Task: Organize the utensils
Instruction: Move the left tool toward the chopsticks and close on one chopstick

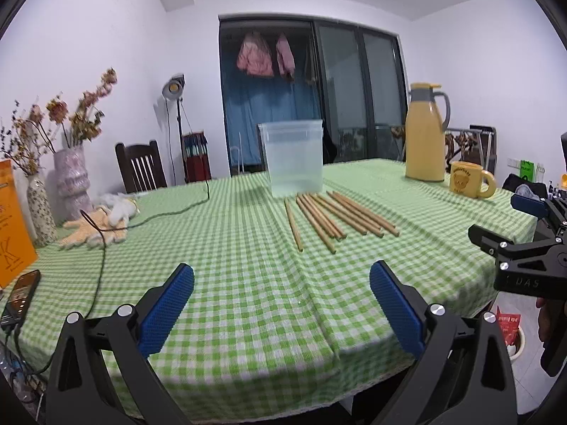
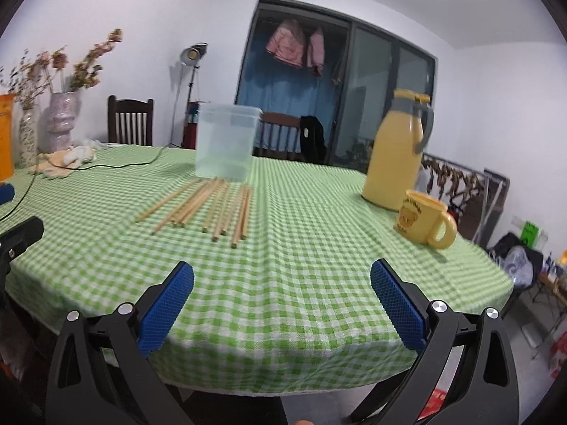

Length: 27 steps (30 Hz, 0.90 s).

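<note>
Chopsticks (image 1: 333,216) lie loose, light, stiff and roll-prone; pinch one mid-shaft. Both grippers' fingers (image 1: 166,310) gape, empty.

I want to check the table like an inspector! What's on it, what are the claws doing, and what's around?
Surface: green checked tablecloth, a few creases.
Job's things: chopsticks lying loose, fanned out before the clear plastic container, which looks empty.
Clutter: yellow jug, yellow mug, gloves, two vases of dried flowers, phone.
Grippers: left gripper and right gripper open, holding nothing.
Cables: black cable across the cloth.
Surroundings: chair, lamp, glass doors.
</note>
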### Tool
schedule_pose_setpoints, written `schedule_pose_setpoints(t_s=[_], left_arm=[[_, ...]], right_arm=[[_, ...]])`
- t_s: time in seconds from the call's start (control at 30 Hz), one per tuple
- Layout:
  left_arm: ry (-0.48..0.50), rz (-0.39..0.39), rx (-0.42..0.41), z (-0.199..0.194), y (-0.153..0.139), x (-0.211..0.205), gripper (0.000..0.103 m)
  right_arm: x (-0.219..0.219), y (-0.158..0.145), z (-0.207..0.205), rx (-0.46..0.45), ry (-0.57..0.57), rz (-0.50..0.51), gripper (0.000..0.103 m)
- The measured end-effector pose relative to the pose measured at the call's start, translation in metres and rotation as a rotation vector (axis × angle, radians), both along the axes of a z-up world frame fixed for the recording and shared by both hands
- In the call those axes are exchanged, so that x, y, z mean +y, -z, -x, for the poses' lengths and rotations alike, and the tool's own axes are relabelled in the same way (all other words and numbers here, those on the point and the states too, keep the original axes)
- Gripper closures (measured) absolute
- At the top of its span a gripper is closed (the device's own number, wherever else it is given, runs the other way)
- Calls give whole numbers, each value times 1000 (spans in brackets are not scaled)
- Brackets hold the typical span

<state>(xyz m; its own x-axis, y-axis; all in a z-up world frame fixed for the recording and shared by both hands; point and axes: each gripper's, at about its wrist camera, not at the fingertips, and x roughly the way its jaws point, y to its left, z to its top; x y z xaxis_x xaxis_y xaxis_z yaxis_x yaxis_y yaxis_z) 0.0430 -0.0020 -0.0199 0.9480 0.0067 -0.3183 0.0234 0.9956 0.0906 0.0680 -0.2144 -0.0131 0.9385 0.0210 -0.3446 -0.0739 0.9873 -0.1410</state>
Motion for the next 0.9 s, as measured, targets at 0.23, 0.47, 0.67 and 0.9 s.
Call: schedule_pose_setpoints(t_s=[0.23, 0.47, 0.67, 0.9], left_arm=[[20, 76, 80, -45, -5, 14, 7], [56, 168, 184, -101, -18, 26, 7], [131, 164, 261, -151, -23, 15, 45], [222, 119, 401, -202, -5, -6, 88]], right_arm=[[-13, 1, -55, 198, -88, -94, 6], [-25, -16, -114, 299, -89, -146, 6], [-29, -11, -156, 429, -123, -155, 6], [-13, -1, -189, 489, -208, -115, 52]])
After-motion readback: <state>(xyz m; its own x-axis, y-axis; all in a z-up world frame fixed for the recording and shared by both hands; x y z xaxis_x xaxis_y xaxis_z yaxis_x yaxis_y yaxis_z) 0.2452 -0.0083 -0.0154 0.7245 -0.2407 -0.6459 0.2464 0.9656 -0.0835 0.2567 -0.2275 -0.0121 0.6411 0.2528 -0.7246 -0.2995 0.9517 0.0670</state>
